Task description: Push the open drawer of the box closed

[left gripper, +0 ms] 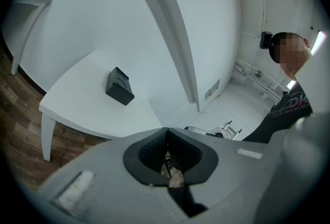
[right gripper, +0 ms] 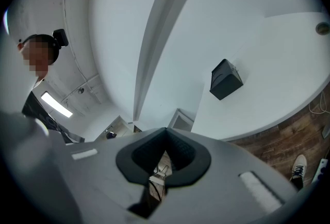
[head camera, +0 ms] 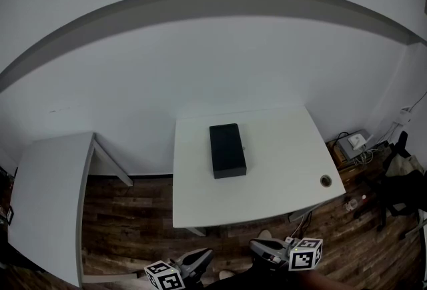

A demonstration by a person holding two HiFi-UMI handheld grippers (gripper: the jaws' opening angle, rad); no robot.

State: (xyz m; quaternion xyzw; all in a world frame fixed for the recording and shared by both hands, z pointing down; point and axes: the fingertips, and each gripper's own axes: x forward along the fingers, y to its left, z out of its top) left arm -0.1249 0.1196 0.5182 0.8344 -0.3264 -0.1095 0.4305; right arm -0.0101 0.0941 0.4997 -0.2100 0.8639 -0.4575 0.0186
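Observation:
A black oblong box lies near the middle of the white table, its long side running away from me. At this distance I cannot tell whether its drawer stands out. Both grippers hang low in front of the table's near edge, well short of the box. The left gripper is shut with nothing in it, its pads meeting at the tip. The right gripper is likewise shut and holds nothing. The box shows small and far in the left gripper view and in the right gripper view.
A second white table stands at the left. The box's table has a cable hole near its right front corner. Cables and a grey device lie on the wooden floor at the right, beside a dark chair.

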